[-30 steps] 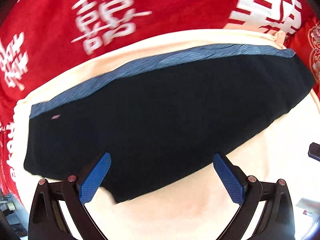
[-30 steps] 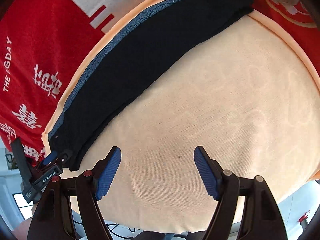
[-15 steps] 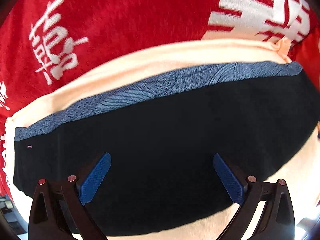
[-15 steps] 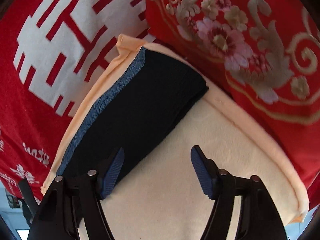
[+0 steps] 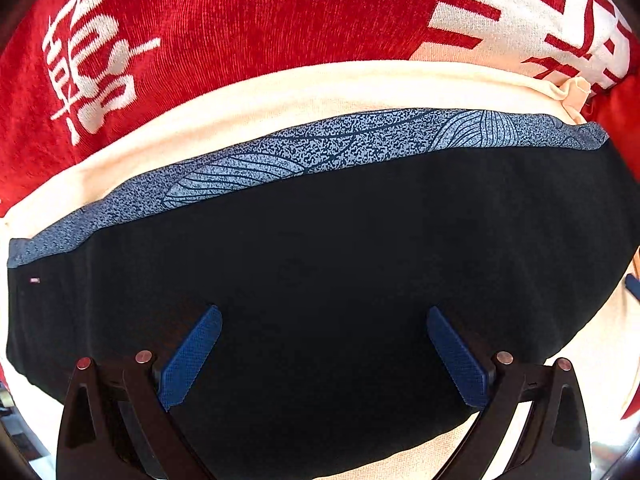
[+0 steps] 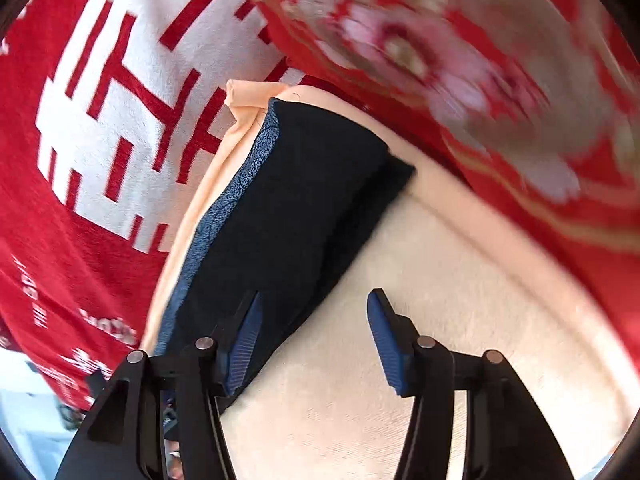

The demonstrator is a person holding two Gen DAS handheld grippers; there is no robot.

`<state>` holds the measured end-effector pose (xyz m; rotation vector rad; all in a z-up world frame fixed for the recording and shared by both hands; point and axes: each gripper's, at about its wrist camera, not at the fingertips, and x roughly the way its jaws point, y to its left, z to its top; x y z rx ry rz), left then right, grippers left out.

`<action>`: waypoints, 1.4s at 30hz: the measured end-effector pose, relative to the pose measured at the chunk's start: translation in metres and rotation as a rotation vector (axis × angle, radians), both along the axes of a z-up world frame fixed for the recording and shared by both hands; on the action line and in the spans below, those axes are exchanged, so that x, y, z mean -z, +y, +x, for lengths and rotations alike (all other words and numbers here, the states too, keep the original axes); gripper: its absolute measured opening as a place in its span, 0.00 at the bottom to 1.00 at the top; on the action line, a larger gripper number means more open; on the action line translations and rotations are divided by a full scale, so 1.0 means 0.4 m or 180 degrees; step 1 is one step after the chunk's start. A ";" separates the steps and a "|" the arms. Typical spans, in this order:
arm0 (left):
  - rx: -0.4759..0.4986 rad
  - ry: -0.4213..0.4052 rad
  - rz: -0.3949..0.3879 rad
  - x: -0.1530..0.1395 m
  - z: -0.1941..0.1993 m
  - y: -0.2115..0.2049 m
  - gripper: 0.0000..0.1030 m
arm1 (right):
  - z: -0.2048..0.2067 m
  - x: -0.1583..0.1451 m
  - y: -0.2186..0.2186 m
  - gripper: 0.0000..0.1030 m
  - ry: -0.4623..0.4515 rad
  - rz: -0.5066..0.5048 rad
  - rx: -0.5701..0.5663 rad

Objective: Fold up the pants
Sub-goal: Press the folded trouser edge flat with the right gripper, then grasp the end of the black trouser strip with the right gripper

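Observation:
The black pants (image 5: 340, 264) lie flat and folded lengthwise on a cream cloth (image 5: 280, 96), with a blue-grey patterned side stripe (image 5: 320, 148) along the far edge. My left gripper (image 5: 322, 332) is open and empty, its blue pads just above the middle of the pants. In the right wrist view the pants (image 6: 296, 208) run away from me, one end near the cloth's far corner. My right gripper (image 6: 314, 320) is open and empty, its left finger (image 6: 244, 340) over the pants' near edge, its right finger over bare cream cloth (image 6: 440, 280).
A red blanket with white characters (image 5: 200, 20) lies beyond the cream cloth. A red floral cover (image 6: 480, 80) borders the cloth on the right. The cloth's bunched corner (image 6: 244, 100) sits by the pants' far end.
My left gripper has moved forward over the pants, which now fill its view. My right gripper has swung toward the pants' far end and closer to their edge.

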<state>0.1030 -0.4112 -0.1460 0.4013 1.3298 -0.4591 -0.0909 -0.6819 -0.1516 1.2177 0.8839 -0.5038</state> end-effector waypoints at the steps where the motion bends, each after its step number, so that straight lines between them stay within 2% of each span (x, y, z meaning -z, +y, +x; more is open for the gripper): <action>1: -0.0008 0.0017 -0.0003 -0.004 -0.003 0.002 1.00 | -0.005 0.010 -0.003 0.57 -0.0068 0.0064 0.0067; 3: -0.0046 0.0012 0.0030 -0.011 -0.003 -0.001 1.00 | -0.009 0.026 -0.010 0.57 -0.0237 0.0115 0.0199; 7: 0.0067 -0.0029 -0.0032 -0.029 -0.031 -0.038 1.00 | 0.013 0.038 -0.023 0.57 -0.0445 -0.0031 0.0257; 11: 0.0133 -0.0104 0.0011 -0.023 -0.053 -0.072 1.00 | 0.051 0.045 -0.042 0.57 -0.0540 -0.0163 0.0340; 12: 0.0106 -0.0089 0.0012 -0.025 -0.052 -0.074 1.00 | 0.061 0.044 -0.047 0.54 -0.0522 -0.0123 0.0335; 13: 0.0084 -0.0079 0.0015 -0.023 -0.042 -0.074 1.00 | 0.068 0.040 -0.050 0.44 -0.0501 -0.0086 0.0333; 14: 0.0065 -0.0093 0.0007 -0.031 -0.040 -0.078 0.98 | 0.075 0.029 -0.052 0.20 -0.0426 -0.0076 0.0298; 15: 0.0064 -0.0118 -0.0031 -0.048 -0.045 -0.089 0.87 | 0.079 0.018 -0.053 0.14 -0.0419 -0.0106 0.0251; 17: 0.0105 -0.0100 -0.0150 -0.079 -0.051 -0.111 0.77 | 0.092 -0.024 -0.047 0.14 -0.0451 -0.0235 0.0062; 21: 0.0247 -0.0041 -0.0504 -0.103 -0.074 -0.202 0.77 | 0.113 -0.090 -0.032 0.14 -0.0536 -0.0400 -0.0205; 23: 0.0276 0.0007 -0.0500 -0.075 -0.086 -0.248 0.77 | 0.121 -0.112 -0.024 0.14 -0.0541 -0.0456 -0.0284; 25: 0.0209 0.0114 -0.0401 -0.016 -0.098 -0.279 0.77 | 0.128 -0.130 -0.012 0.14 -0.0542 -0.0511 -0.0363; 28: 0.0283 -0.0155 -0.0382 -0.005 -0.130 -0.297 0.77 | 0.148 -0.160 0.015 0.14 -0.0528 -0.0622 -0.0539; 31: 0.0271 -0.0152 -0.0417 -0.002 -0.121 -0.304 0.77 | 0.180 -0.200 0.054 0.14 -0.0515 -0.0831 -0.0777; 35: 0.0375 -0.0231 -0.0463 -0.010 -0.154 -0.283 0.77 | 0.230 -0.245 0.122 0.14 -0.0434 -0.1106 -0.1107; 38: 0.0390 -0.0123 -0.0593 -0.033 -0.163 -0.263 0.77 | 0.270 -0.287 0.189 0.14 -0.0359 -0.1380 -0.1404; 42: 0.0167 -0.0149 -0.0760 -0.093 -0.126 -0.134 0.77 | 0.319 -0.330 0.298 0.14 -0.0247 -0.1714 -0.1813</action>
